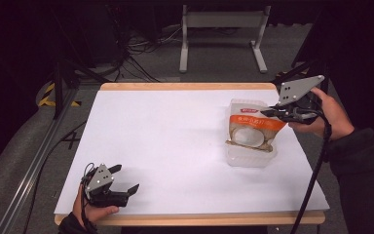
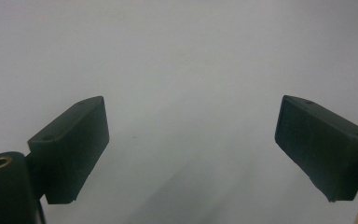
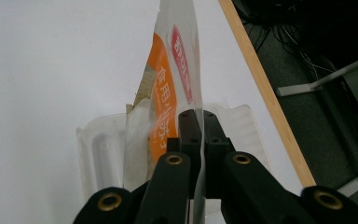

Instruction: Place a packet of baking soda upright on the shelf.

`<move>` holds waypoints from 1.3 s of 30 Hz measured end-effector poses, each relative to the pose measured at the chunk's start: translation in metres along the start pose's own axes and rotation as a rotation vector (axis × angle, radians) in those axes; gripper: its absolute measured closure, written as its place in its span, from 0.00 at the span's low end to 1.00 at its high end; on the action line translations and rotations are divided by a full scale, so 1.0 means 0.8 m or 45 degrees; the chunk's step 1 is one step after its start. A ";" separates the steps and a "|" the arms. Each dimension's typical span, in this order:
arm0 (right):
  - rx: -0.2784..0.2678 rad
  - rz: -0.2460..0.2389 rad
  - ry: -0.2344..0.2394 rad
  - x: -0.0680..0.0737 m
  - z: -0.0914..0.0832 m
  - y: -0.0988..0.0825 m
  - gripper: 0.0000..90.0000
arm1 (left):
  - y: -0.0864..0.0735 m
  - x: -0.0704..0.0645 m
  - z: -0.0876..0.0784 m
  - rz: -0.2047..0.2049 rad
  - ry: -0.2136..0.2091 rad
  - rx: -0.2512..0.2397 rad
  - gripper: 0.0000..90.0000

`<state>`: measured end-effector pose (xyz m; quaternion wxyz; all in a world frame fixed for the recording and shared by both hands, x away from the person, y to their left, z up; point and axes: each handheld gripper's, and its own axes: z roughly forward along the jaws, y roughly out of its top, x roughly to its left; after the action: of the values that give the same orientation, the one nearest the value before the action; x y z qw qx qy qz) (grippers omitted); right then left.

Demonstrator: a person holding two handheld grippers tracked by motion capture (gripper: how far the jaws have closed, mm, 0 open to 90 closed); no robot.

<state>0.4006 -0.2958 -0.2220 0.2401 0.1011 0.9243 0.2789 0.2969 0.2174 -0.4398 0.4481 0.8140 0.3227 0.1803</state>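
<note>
Pouch [image 1: 251,127]: orange-and-clear, over clear tray [image 1: 251,157], right side of white tabletop [image 1: 165,141]. Right gripper [image 1: 269,112] clamped on its edge. Left gripper [image 1: 125,179] spread wide, empty, near-left corner.

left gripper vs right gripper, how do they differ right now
The left gripper has its black jaws spread wide with nothing between them; the right gripper is shut on the clear plastic packet with the orange label.
The left sits low at the near left corner of the white table; the right is held at the far right, over a clear plastic tray.
Both are hand-held with grey plates.
</note>
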 end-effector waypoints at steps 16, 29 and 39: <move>-0.109 -0.078 0.048 0.013 -0.020 -0.001 1.00 | 0.001 -0.002 0.003 0.015 -0.009 0.013 0.12; -0.093 -0.074 0.100 0.016 -0.007 -0.009 1.00 | 0.001 -0.002 0.005 0.024 -0.016 0.026 0.12; -0.057 -0.080 0.145 0.019 -0.011 -0.016 1.00 | 0.001 -0.002 0.005 0.025 -0.017 0.030 0.12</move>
<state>0.3822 -0.3054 -0.2292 0.1981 0.0507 0.9326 0.2972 0.2980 0.2136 -0.4414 0.4389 0.8234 0.3139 0.1755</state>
